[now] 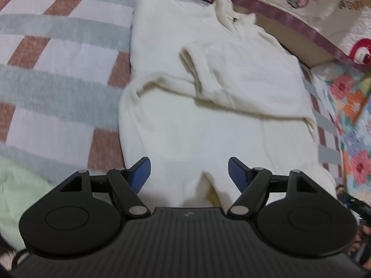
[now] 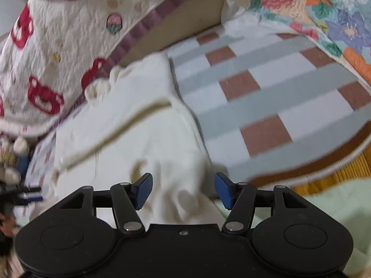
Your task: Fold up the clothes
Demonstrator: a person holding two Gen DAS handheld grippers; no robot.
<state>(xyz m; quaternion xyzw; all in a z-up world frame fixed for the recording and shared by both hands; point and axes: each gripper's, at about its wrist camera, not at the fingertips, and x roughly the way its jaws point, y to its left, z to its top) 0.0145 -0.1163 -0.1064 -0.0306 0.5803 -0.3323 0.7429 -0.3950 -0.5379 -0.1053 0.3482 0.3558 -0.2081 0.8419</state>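
The cream sweater lies flat on the checked bed, one sleeve already across its chest. Left gripper and right gripper hang over the sweater's hem, jaws spread and empty, seemingly ready to pinch it.

No fully readable text found in either view. Partial brown lettering seen on cream quilt at upper right of left wrist view, beside strawberry motif; blurred and cut by frame edge, letters not made out. Small dark mark noted at collar of white garment, too blurred to read. Small pale emblem seen on left tongs body, no letters discernible. Nothing legible in right wrist view.
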